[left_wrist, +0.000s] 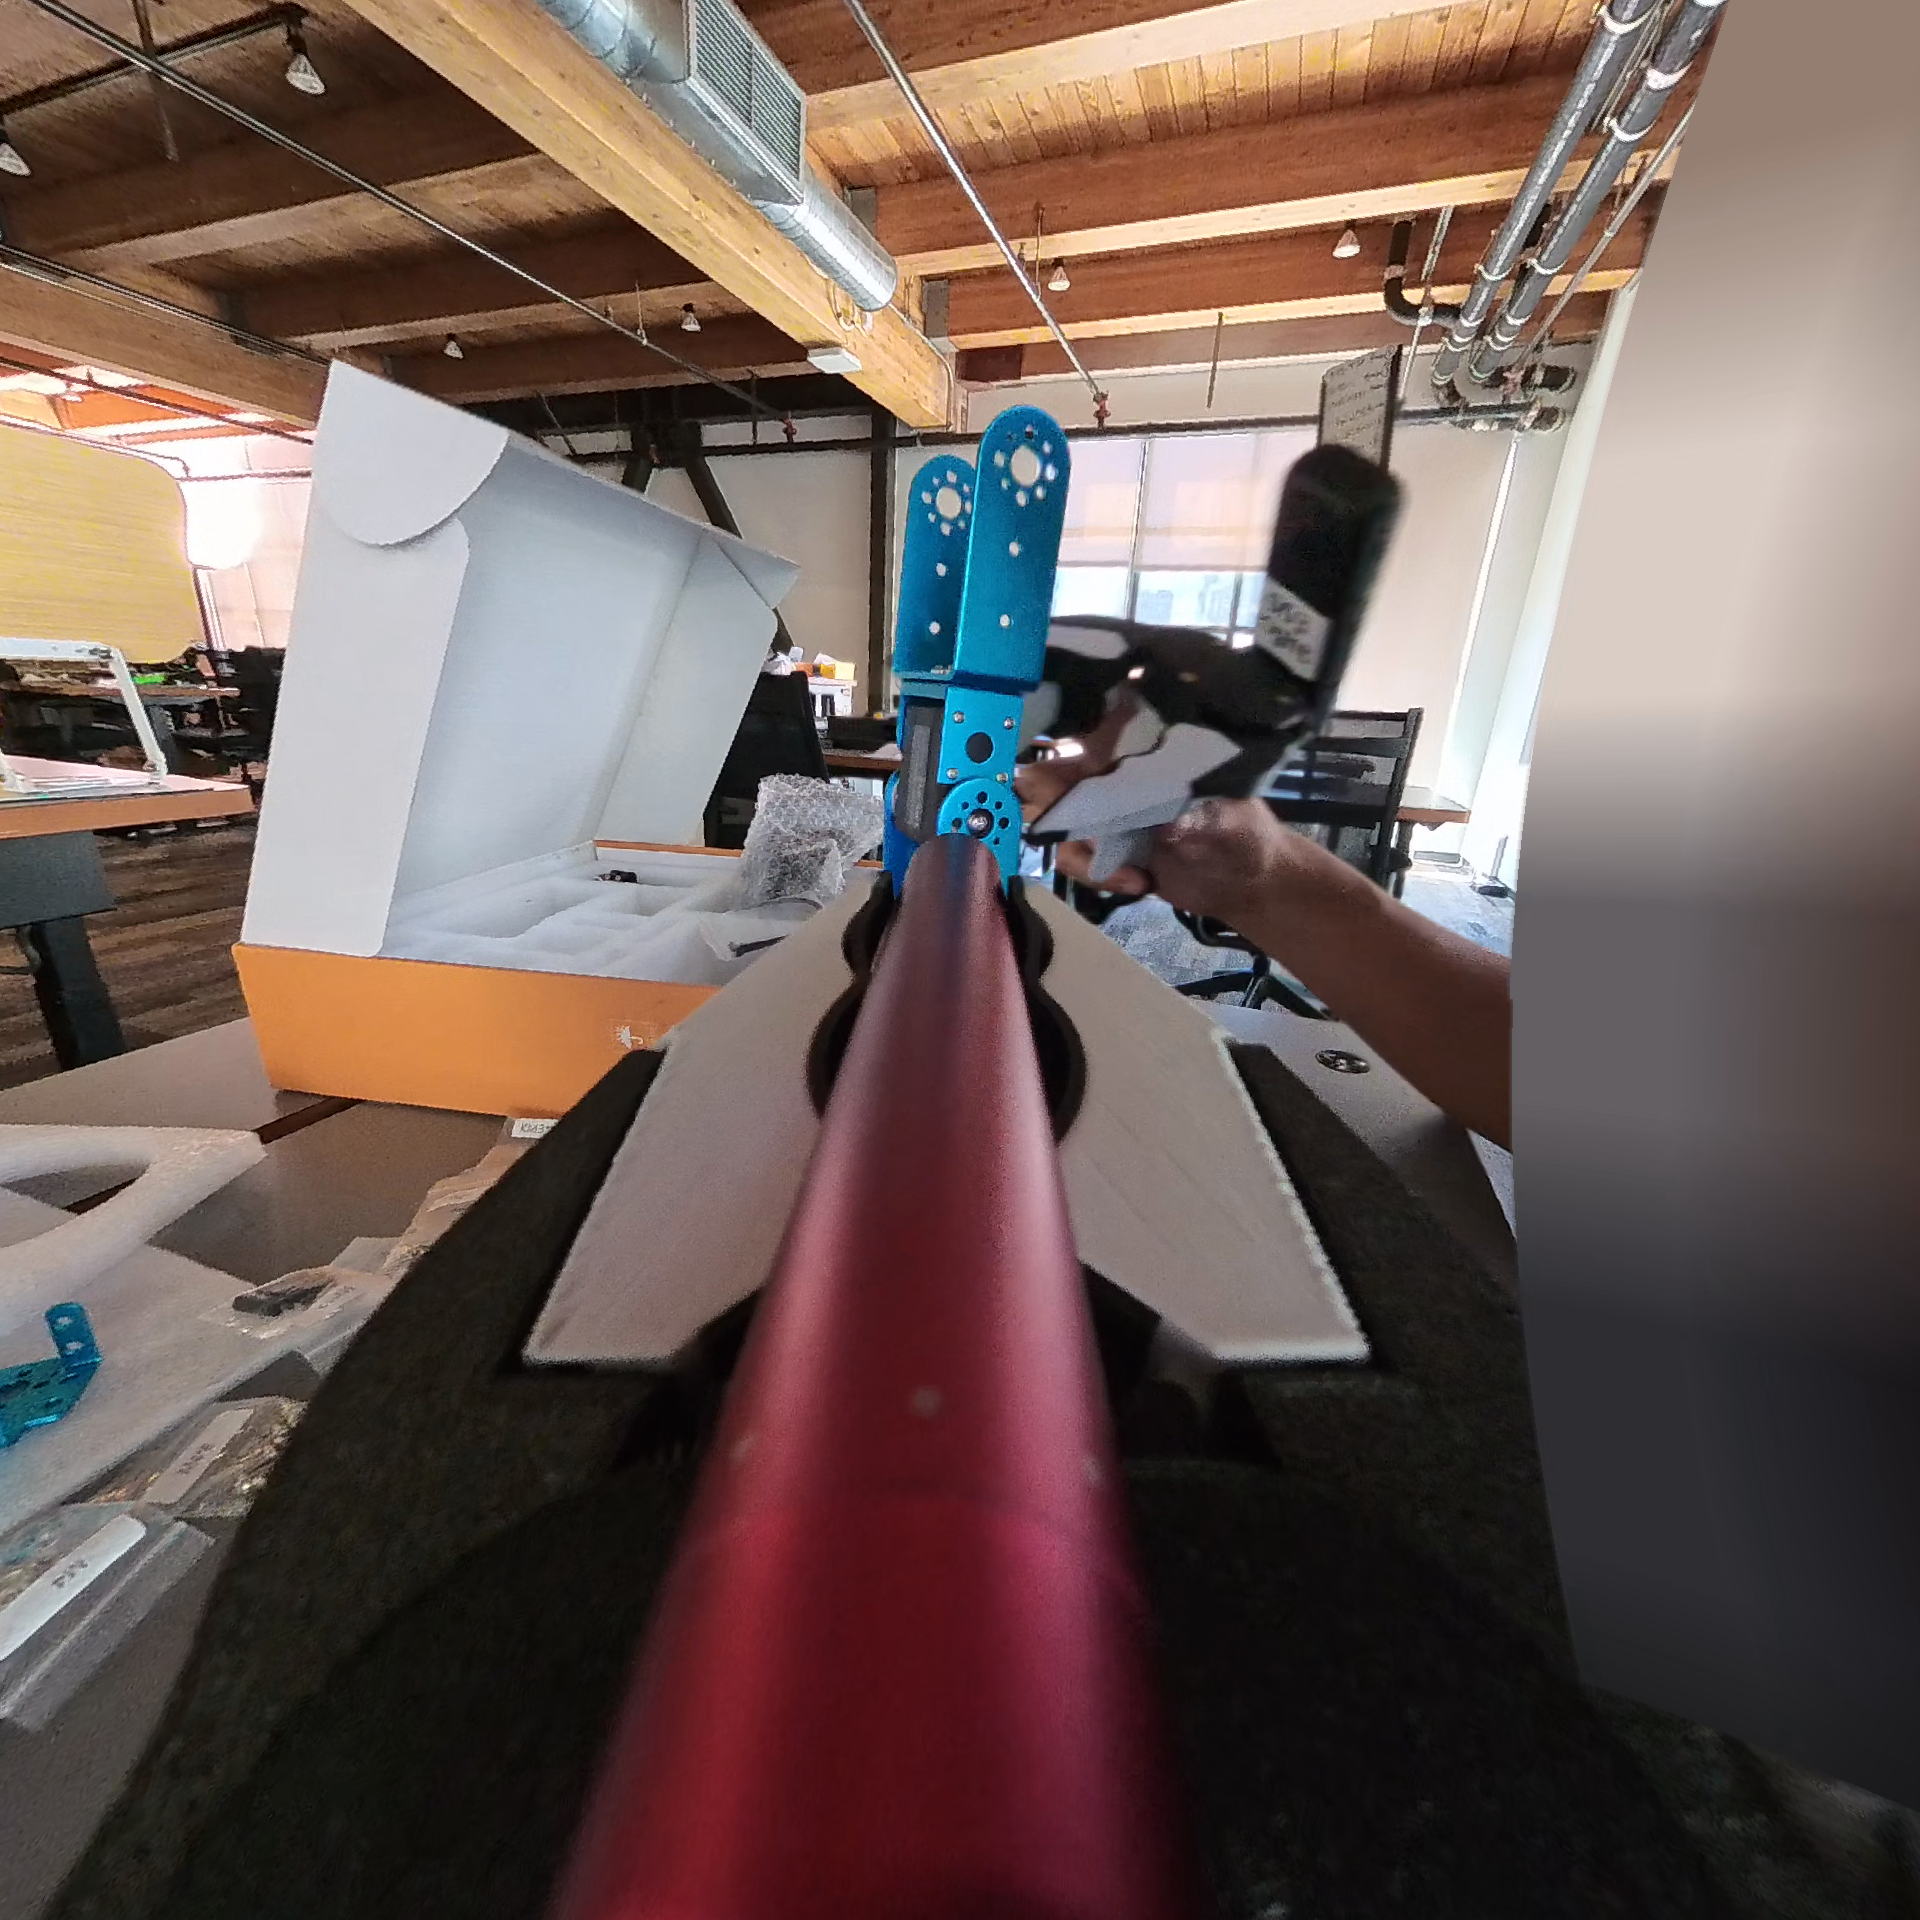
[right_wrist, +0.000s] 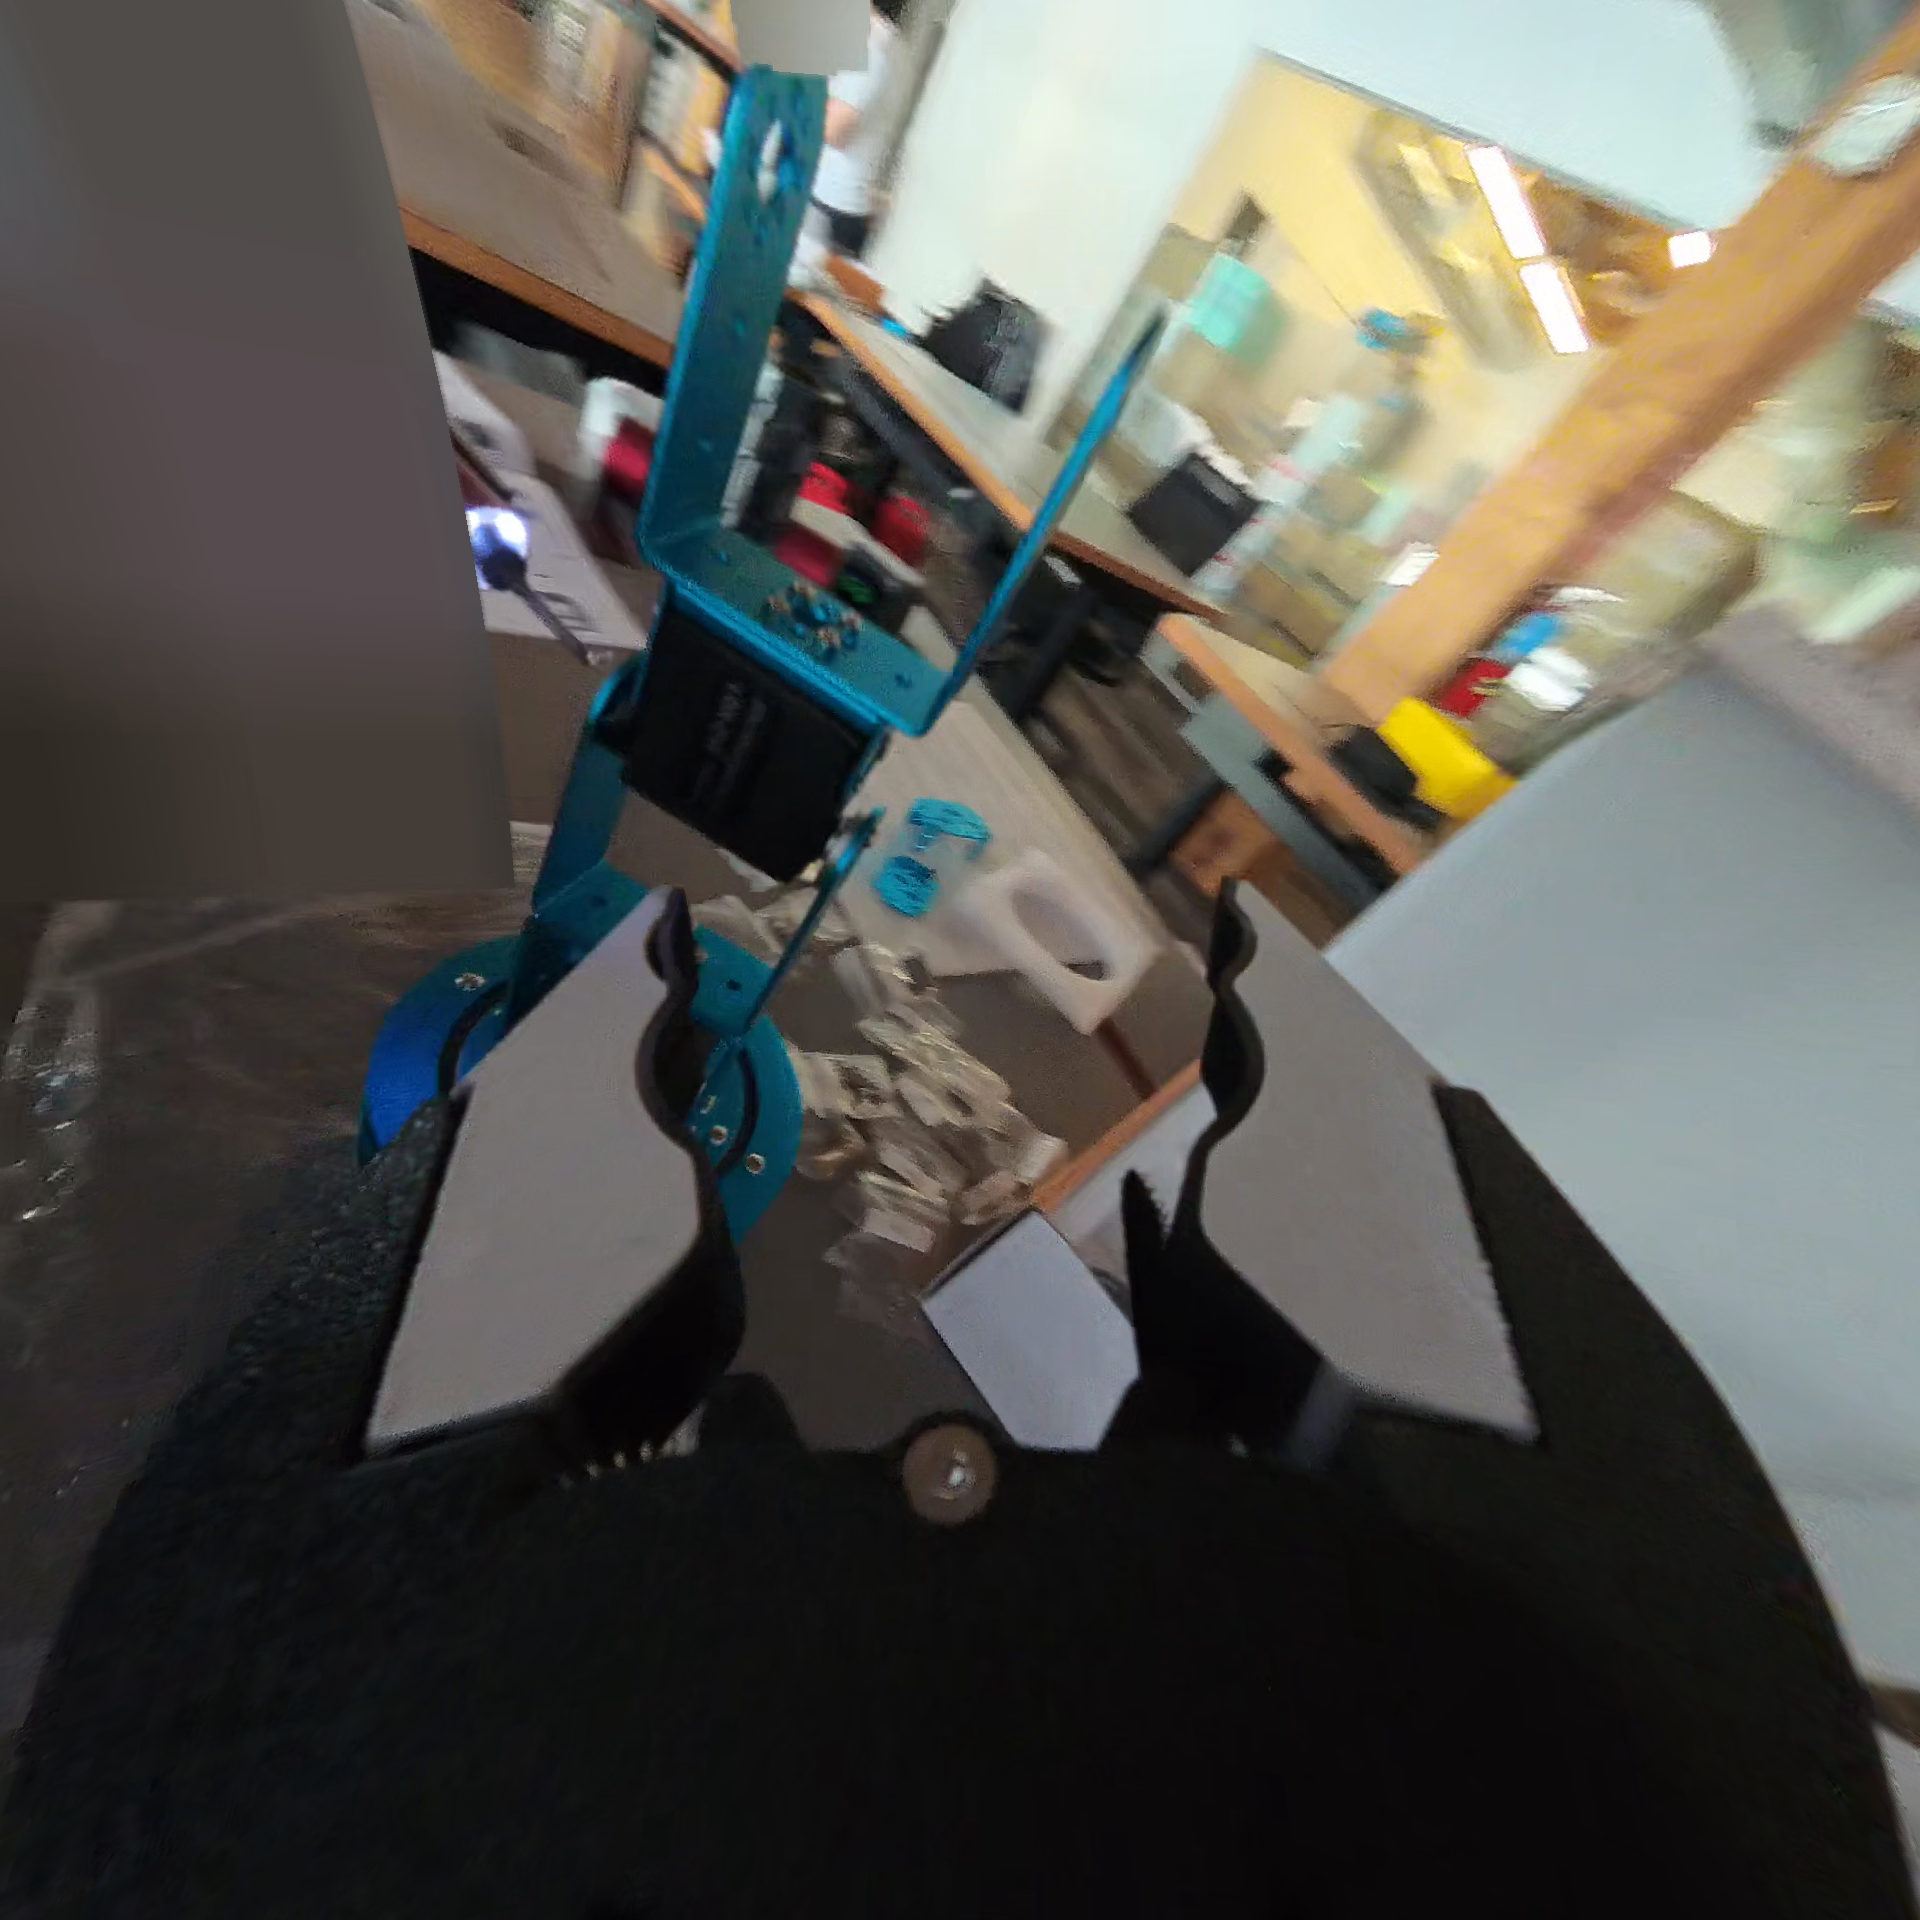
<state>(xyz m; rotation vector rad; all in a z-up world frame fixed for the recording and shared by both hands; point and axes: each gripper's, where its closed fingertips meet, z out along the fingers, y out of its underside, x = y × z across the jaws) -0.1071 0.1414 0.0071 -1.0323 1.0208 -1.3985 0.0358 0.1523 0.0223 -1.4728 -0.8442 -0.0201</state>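
My left gripper (left_wrist: 951, 883) is shut on a red cylindrical tool (left_wrist: 935, 1299) that runs forward between its fingers. The tool's tip meets a round hub low on an upright blue metal bracket assembly (left_wrist: 982, 623). My right gripper (right_wrist: 948, 914) is open and empty, its jaws wide apart. The same blue assembly (right_wrist: 717, 468), with a black servo block (right_wrist: 748, 758) and a round blue base (right_wrist: 774, 1138), stands just left of it, and the left finger (right_wrist: 561, 1143) overlaps the base. In the left wrist view the right gripper (left_wrist: 1055, 743) sits close to the assembly's right side, held by a hand (left_wrist: 1216, 862).
An open orange box with a white lid (left_wrist: 468, 1018) stands behind left, with bubble wrap (left_wrist: 810, 831) at its edge. A white foam piece (left_wrist: 94, 1216), a loose blue bracket (left_wrist: 47, 1371), small parts bags (right_wrist: 914, 1091) and a blue spool part (right_wrist: 925, 852) lie on the table. Left tips and right tips are each some 35 centimeters from the loose blue bracket (left_wrist: 47, 1371). It is also in sight in the right wrist view (right_wrist: 917, 912).
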